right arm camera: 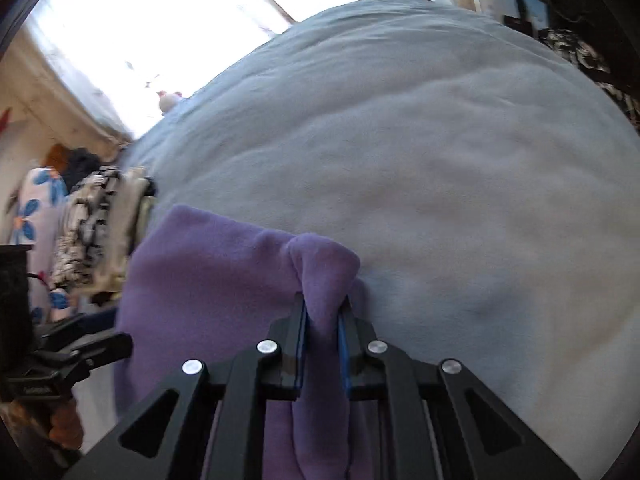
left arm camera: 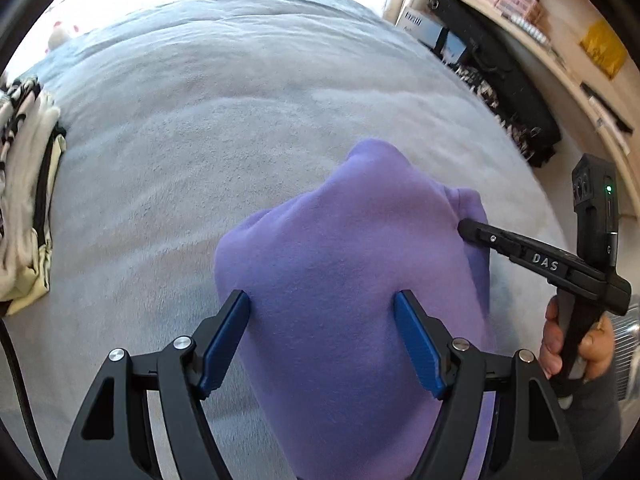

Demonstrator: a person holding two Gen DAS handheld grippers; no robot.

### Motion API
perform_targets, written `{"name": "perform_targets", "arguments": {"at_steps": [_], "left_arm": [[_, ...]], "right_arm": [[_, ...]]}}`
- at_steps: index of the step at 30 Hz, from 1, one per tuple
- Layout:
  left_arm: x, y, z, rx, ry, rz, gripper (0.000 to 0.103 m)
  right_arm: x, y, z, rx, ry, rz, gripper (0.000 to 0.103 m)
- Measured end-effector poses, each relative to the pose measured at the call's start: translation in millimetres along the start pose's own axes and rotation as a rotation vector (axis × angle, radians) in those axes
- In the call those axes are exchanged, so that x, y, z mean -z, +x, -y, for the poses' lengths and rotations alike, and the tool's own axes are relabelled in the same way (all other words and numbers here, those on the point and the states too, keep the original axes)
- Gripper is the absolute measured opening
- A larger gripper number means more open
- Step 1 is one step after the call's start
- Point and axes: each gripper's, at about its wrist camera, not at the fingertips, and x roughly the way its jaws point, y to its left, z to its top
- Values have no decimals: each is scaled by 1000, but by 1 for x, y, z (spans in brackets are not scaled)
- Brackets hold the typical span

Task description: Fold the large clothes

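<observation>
A purple fleece garment [left arm camera: 344, 280] lies bunched at the near edge of the bed [left arm camera: 224, 128], on its pale blue blanket.

My right tool [right arm camera: 323, 316] pinches a fold of the purple cloth between narrow jaws; my left tool [left arm camera: 322, 300] stands wide above the garment, its blue pads [left arm camera: 224, 340] clear of the fabric. Folded clothes [left arm camera: 28, 200] are stacked at the bed's left side, shelves [left arm camera: 560, 60] to the right.

you are working in a home bedroom: a bed [left arm camera: 224, 128] is filling most of both views under a pale grey-blue fleece blanket [right arm camera: 440, 152], folded clothes [left arm camera: 24, 200] are sitting stacked at its edge, wooden shelves [left arm camera: 532, 40] are holding boxes beside it, and daylight is coming through a bright window [right arm camera: 152, 20] behind.
</observation>
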Motion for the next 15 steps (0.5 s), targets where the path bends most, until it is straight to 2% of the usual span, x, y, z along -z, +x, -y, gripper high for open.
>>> {"name": "perform_targets", "arguments": {"at_steps": [4, 7, 9, 11, 15], "left_arm": [[-4, 14, 9, -92, 30, 2, 81], [-6, 14, 2, -74, -9, -18, 84], [-4, 10, -1, -60, -17, -22, 85], [-1, 4, -3, -69, -10, -9, 85], [5, -9, -1, -92, -13, 2, 85]], "right_arm": [[4, 28, 9, 47, 42, -47, 16], [2, 25, 12, 42, 79, -55, 17], [4, 19, 11, 34, 71, -44, 22], [5, 11, 9, 18, 77, -43, 27], [9, -11, 8, -12, 100, -30, 30]]}}
